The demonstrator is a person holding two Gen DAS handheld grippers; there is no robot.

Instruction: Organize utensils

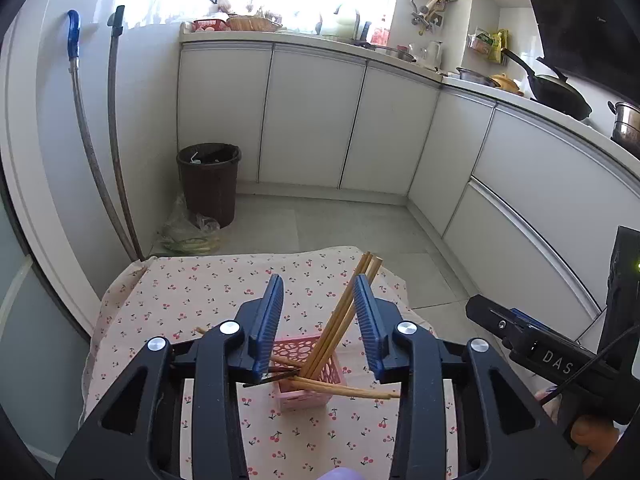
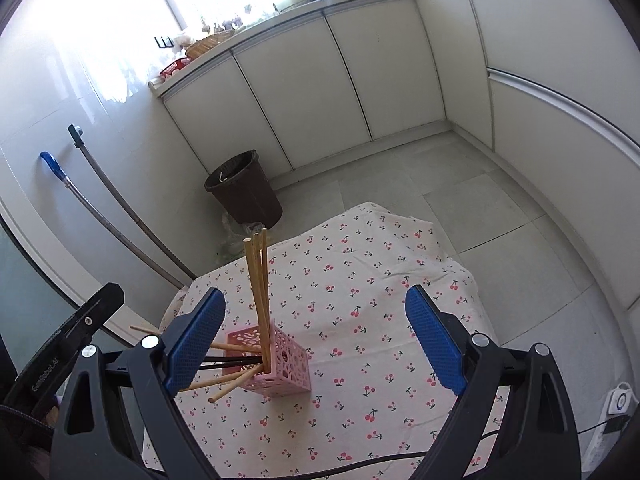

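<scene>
A pink perforated basket [image 1: 308,384] [image 2: 280,364] stands on the cherry-print tablecloth [image 1: 192,288] [image 2: 360,280]. Several wooden chopsticks [image 1: 344,312] [image 2: 258,280] stand up in it, leaning toward the far side. Other chopsticks [image 1: 344,390] [image 2: 228,384], one of them dark [image 1: 272,380], lie slanted across its rim and stick out sideways. My left gripper [image 1: 318,280] hovers just above the basket with its jaws apart; the standing chopsticks pass close to its right pad [image 1: 366,312]. My right gripper [image 2: 316,291] is wide open over the cloth, holding nothing.
A brown bin [image 1: 208,180] [image 2: 244,188] stands on the tiled floor beyond the table. Two long handles [image 1: 116,140] [image 2: 116,208] lean on the left wall. White cabinets [image 1: 312,116] line the back and right. A power strip [image 2: 618,404] lies at the right.
</scene>
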